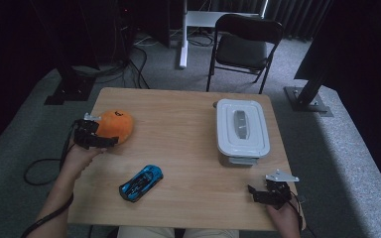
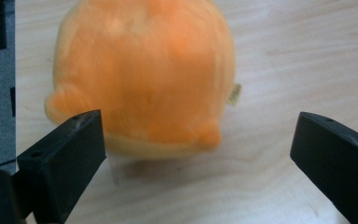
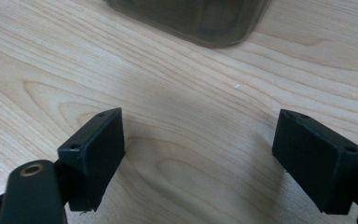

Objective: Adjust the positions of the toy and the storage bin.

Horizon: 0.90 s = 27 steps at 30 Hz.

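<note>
High view: a wooden table (image 1: 188, 114) seen from above. At its left edge lies a round orange plush toy (image 1: 116, 125). The left gripper (image 1: 100, 140) sits right against the toy's near side, held by a hand coming in from the bottom left. A blue toy car (image 1: 141, 182) lies near the middle front, well apart from the toy. A white lidded box (image 1: 242, 130) stands at the right. The right gripper (image 1: 256, 191) rests at the front right corner, near the box but apart from it.

Left gripper view: the plush toy (image 2: 144, 74) lies on the table just ahead of the two black jaws, which are spread wide. The left jaw is close to the toy's lower edge; the right jaw is apart from it. Nothing is pinched.

Right gripper view: the jaws are spread over bare wood with nothing between them. The box's (image 3: 196, 21) lower wall shows ahead.

The step in hand appears to be the approach to the plush toy. The next move likely calls for pushing the jaws forward around the soft body, then closing on it.
</note>
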Motion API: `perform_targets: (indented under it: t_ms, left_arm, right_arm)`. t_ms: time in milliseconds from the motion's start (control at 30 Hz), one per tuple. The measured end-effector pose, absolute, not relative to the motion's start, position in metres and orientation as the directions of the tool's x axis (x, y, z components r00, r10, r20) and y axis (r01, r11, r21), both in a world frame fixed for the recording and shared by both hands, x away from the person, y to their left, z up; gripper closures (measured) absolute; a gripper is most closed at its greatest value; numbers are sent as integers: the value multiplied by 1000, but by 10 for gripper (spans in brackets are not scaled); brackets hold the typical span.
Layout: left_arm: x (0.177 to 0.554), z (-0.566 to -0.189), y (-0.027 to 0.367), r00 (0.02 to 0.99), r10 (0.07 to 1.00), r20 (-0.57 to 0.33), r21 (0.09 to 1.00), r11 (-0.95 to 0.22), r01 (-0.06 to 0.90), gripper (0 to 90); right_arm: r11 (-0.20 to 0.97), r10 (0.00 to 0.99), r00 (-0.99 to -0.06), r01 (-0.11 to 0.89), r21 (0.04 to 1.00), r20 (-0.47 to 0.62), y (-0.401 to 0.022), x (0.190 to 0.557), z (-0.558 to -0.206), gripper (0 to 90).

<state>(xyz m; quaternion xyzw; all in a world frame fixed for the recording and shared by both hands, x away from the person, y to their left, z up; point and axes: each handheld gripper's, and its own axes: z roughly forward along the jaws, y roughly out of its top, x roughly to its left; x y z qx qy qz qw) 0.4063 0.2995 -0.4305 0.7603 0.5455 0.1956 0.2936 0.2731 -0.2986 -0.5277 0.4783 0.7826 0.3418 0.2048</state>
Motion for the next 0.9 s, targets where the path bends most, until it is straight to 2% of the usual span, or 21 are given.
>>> perform_targets:
  t_ms: [133, 400, 500, 767, 800, 900]
  left_arm:
    - [418, -429, 302, 313, 949, -24, 678, -215, 703, 57]
    - [445, -437, 301, 284, 958, 25, 631, -236, 739, 76]
    - [450, -442, 301, 267, 962, 48, 617, -239, 750, 149]
    - [459, -455, 308, 259, 965, 28, 571, -228, 789, 149]
    - [460, -460, 313, 250, 968, 3, 571, -207, 794, 149]
    - [459, -463, 316, 267, 964, 8, 583, -221, 782, 151]
  right_arm:
    - [309, 889, -458, 609, 731, 6, -299, 273, -528, 163]
    - [309, 889, -458, 609, 731, 6, -299, 273, -528, 163]
    - [309, 889, -458, 609, 731, 6, -299, 273, -528, 163]
    - [309, 889, -458, 609, 731, 6, -299, 273, -528, 163]
    - [309, 889, -458, 609, 731, 6, -299, 273, -528, 163]
    - [308, 889, -458, 609, 731, 7, -299, 273, -528, 163]
